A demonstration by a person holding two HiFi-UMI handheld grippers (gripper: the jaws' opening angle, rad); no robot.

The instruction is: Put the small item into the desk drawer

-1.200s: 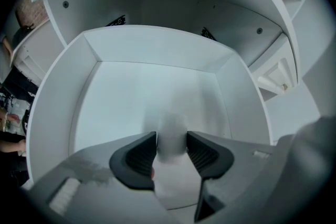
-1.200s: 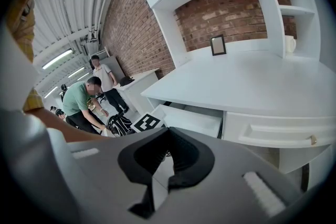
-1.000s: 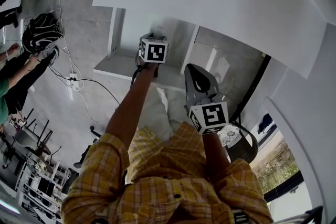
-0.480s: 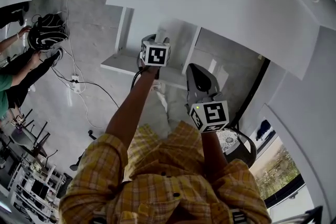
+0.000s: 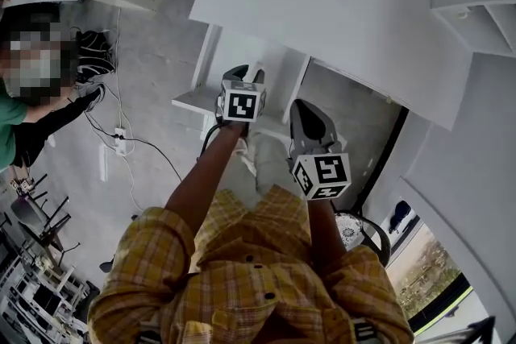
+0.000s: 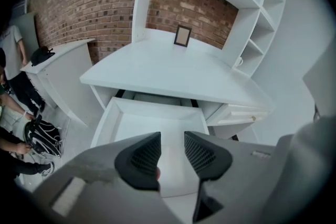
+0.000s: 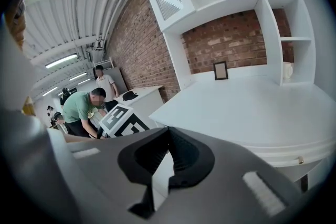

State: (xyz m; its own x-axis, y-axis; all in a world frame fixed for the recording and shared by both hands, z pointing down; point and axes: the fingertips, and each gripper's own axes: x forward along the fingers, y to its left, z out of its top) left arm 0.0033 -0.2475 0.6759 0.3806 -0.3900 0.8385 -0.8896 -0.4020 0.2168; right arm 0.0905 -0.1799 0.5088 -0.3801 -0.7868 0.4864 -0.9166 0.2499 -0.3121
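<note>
The white desk's drawer (image 6: 112,115) stands pulled out under the desk top (image 6: 173,68). My left gripper (image 6: 171,150) hangs over its white floor, its jaws closing with a gap still between them and nothing pressed by the pads. A small pinkish bit (image 6: 158,172) peeks out behind the left jaw; I cannot tell whether it is the small item. In the head view the left gripper (image 5: 245,76) reaches over the drawer (image 5: 192,101), and the right gripper (image 5: 305,112) is held beside it. The right gripper (image 7: 168,129) is shut on nothing.
A picture frame (image 6: 182,36) stands at the back of the desk under white shelves (image 6: 247,13). A second white counter (image 6: 58,60) is on the left, with people (image 7: 79,107) and a bag (image 6: 44,136) on the floor near it. A brick wall (image 6: 84,2) lies behind.
The head view has tilted, so the desk and drawer sit lower in the picture. My left gripper stays stretched over the drawer; the right gripper holds its place beside it.
</note>
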